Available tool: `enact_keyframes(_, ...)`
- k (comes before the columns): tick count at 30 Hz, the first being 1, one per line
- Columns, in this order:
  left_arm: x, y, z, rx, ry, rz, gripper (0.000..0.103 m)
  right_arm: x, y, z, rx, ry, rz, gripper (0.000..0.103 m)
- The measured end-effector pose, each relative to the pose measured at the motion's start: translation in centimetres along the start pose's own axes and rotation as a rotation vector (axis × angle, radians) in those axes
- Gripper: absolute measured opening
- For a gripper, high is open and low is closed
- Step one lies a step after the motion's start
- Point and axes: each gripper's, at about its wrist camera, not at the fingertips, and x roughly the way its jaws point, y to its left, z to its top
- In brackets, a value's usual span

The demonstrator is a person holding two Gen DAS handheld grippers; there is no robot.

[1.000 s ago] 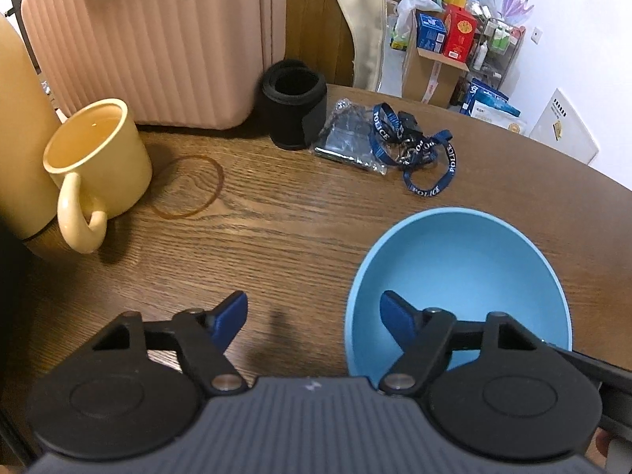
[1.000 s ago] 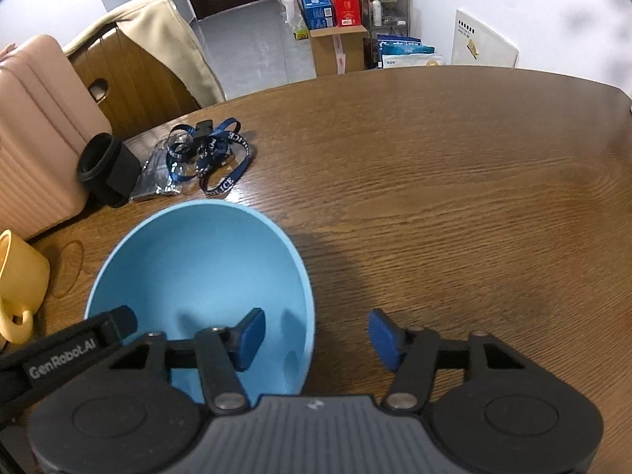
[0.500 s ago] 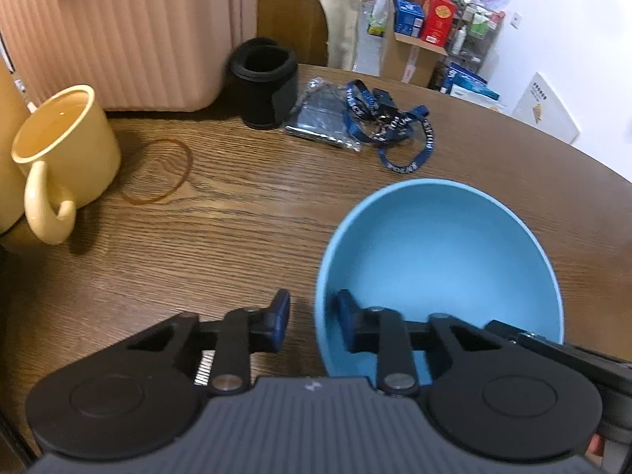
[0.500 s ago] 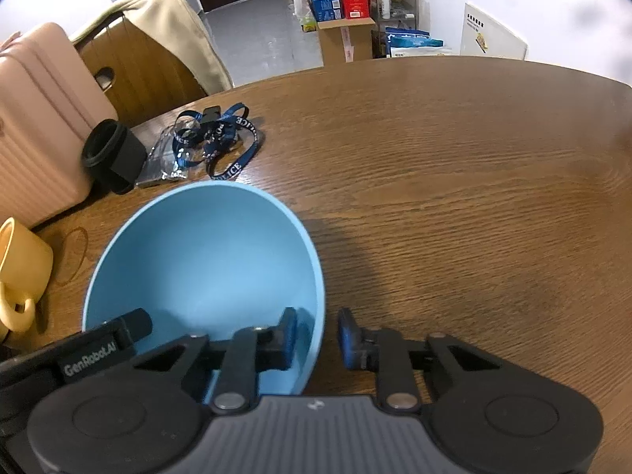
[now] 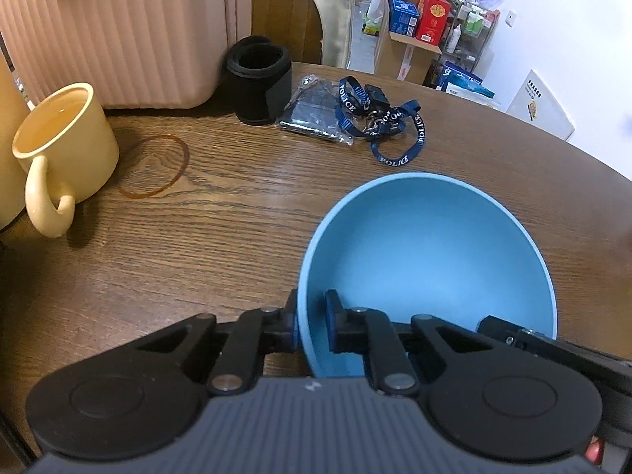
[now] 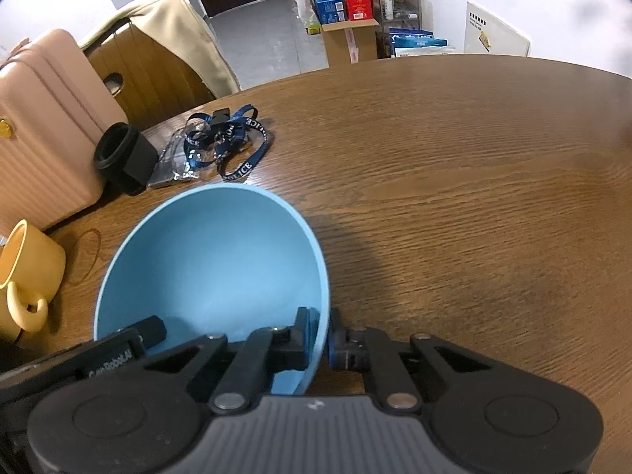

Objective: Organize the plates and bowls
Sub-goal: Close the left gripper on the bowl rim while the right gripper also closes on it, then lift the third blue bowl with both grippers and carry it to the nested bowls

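Blue bowl (image 5: 430, 252), table (image 5: 237, 229), two-gripper hold.
Left gripper (image 5: 310, 326) pinches bowl's left rim; right gripper (image 6: 320, 335) pinches right rim; mug (image 5: 63, 150) left of bowl.

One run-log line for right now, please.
left tongs: shut on round light-blue bowl rim | right tongs: shut on opposite rim | bowl: on wooden table

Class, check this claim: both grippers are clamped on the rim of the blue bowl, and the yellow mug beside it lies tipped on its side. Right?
Not quite. The left wrist view shows the yellow mug standing upright. The left gripper and right gripper do clamp the blue bowl's rim.
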Motion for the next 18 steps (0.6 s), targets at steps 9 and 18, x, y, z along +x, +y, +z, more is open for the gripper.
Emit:
enact_keyframes(9, -2.1, 0.0, -0.7, 0.0, -0.018, -0.007, 0.013, -1.9, -0.2, -0.7, 0.004, -0.019, 0.012, 0.008)
enact_keyframes(18, -5.9, 0.0, -2.1, 0.003, -0.059, -0.016, 0.013, -5.2, -0.5, -2.0, 0.004, -0.049, 0.029, 0.008)
